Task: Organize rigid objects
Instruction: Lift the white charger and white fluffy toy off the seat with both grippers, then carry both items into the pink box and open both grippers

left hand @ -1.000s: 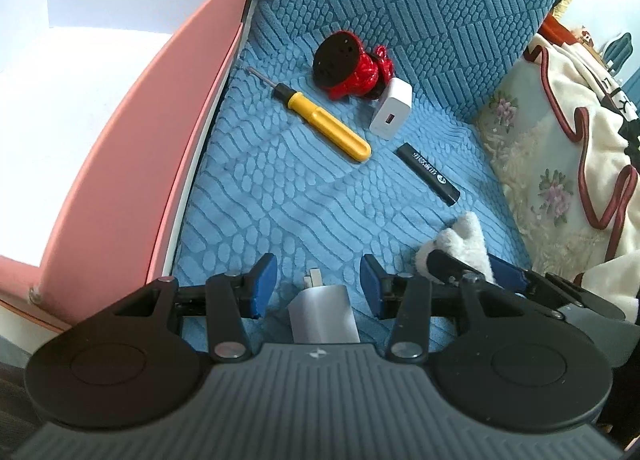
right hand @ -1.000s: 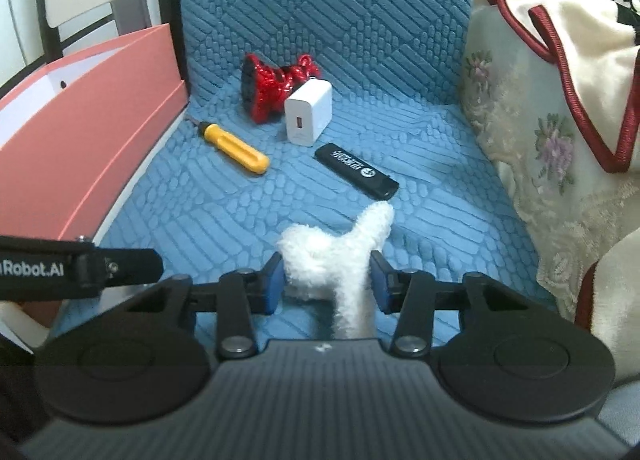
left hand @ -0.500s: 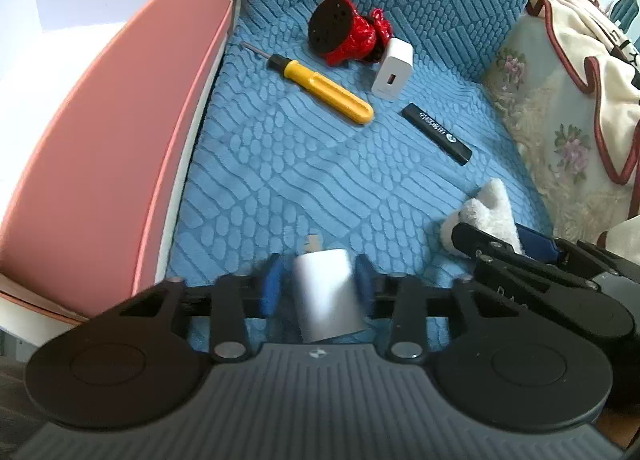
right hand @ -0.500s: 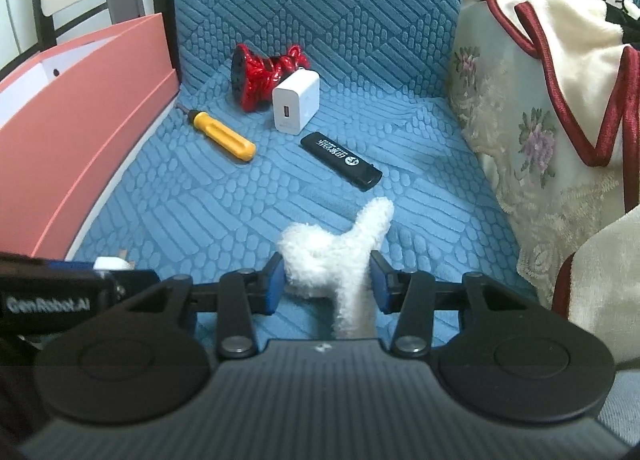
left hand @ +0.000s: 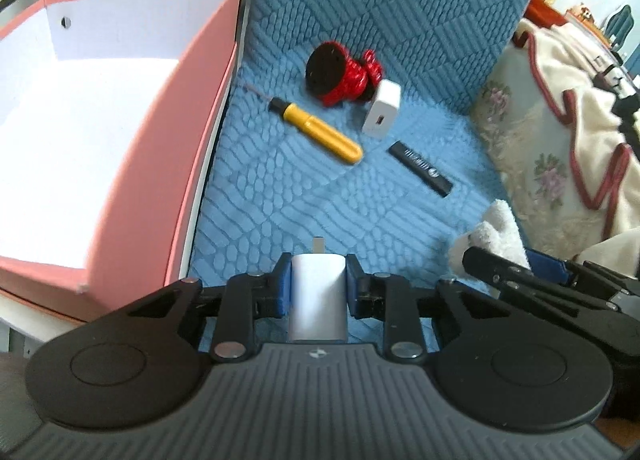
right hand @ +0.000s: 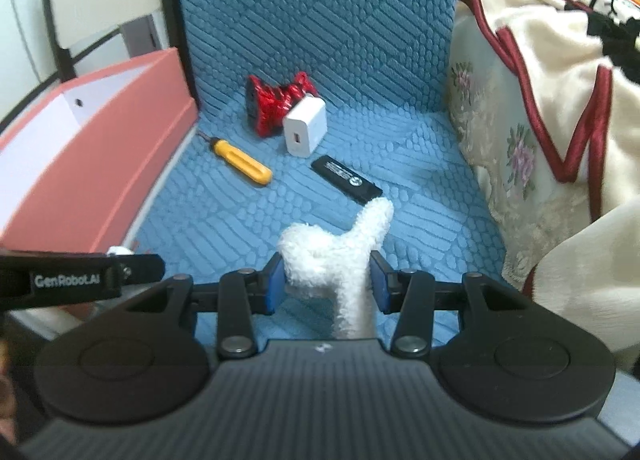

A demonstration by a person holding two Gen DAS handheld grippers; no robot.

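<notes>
My left gripper (left hand: pixel 316 280) has a white charger plug (left hand: pixel 318 300) between its blue pads, prongs pointing forward; the jaws are closing and press on its sides, lifted off the blue cushion (left hand: pixel 280 200). My right gripper (right hand: pixel 326 280) is shut on a white fluffy toy (right hand: pixel 320 256), held above the cushion to the right of the left gripper. Further back lie a yellow-handled screwdriver (left hand: pixel 320 132), a red and black figure (left hand: pixel 344 76), a second white charger (left hand: pixel 382 108) and a black stick-shaped device (left hand: pixel 422 168).
A pink box (left hand: pixel 168 132) with a white inside stands open at the left, against the cushion's edge. A cream blanket with red trim (left hand: pixel 560 120) is piled along the right. The cushion's upright back closes off the far side.
The left jaws closed onto the white charger plug and lifted it off the cushion. Both grippers rose; the right one kept its hold on the fluffy toy.
</notes>
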